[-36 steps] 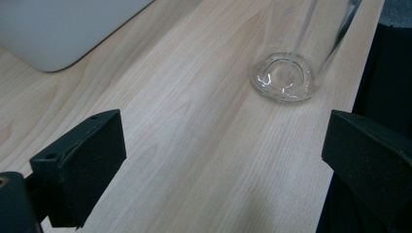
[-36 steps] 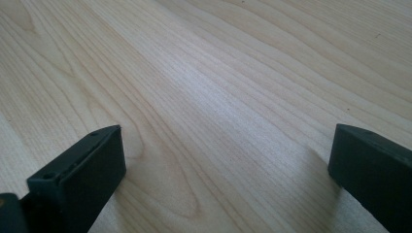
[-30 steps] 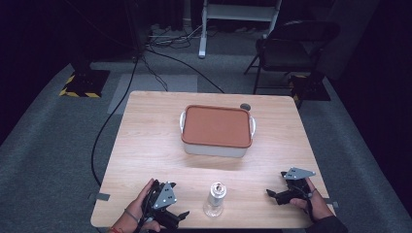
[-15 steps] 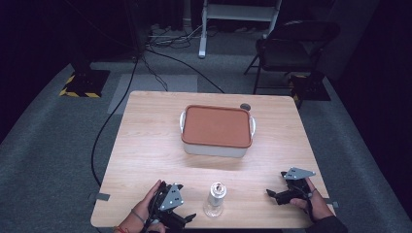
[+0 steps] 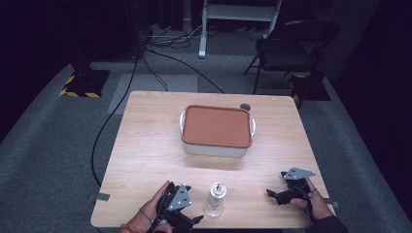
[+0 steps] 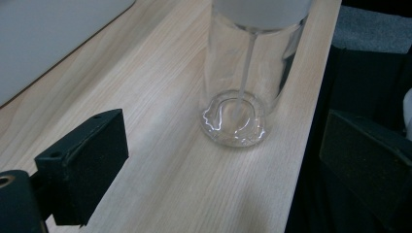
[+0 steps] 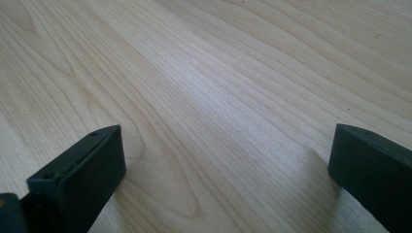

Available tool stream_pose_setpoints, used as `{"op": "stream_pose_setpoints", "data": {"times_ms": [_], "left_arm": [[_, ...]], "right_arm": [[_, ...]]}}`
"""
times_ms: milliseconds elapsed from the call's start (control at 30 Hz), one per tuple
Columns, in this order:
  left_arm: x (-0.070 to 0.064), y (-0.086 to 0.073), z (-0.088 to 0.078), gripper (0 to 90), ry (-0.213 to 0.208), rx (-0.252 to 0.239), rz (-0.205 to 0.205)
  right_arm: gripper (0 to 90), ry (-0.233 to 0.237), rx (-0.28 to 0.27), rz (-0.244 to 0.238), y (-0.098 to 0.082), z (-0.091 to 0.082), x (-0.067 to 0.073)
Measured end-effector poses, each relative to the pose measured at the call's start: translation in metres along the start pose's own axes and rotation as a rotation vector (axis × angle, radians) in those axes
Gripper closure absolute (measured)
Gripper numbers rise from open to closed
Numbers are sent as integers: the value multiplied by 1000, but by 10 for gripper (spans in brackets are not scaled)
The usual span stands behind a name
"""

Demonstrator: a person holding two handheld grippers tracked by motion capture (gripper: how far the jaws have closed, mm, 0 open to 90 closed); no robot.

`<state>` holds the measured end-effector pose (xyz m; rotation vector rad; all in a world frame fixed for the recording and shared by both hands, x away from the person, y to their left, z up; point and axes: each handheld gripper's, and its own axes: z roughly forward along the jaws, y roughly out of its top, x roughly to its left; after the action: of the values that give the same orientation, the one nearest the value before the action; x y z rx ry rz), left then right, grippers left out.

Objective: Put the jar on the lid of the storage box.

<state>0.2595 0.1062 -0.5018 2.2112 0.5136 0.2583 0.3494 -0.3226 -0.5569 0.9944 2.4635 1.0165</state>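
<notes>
Facing the clear bottle [image 6: 240,82], left claw [image 5: 194,221] gapes wide, holding nothing — bottle stands upright just ahead between the jaw lines, near the desk [image 5: 150,145] front edge. Right claw [image 5: 270,194] also wide open, empty, low over bare wood, well apart from bottle. Lidded tub [image 5: 216,131] mid-desk.

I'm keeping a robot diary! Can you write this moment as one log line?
left gripper: open, nearing clear bottle | right gripper: open over bare table | lidded container: untouched
</notes>
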Motion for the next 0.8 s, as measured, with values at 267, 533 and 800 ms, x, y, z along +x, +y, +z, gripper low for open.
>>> {"op": "stream_pose_setpoints", "data": {"times_ms": [267, 533, 800], "left_arm": [[-5, 10, 6, 35, -20, -8, 16], [-8, 18, 14, 35, -31, -10, 5], [-10, 23, 22, 35, -44, 0, 11]], "right_arm": [[0, 0, 0, 0, 0, 0, 0], [0, 0, 0, 0, 0, 0, 0], [0, 0, 0, 0, 0, 0, 0]]}}
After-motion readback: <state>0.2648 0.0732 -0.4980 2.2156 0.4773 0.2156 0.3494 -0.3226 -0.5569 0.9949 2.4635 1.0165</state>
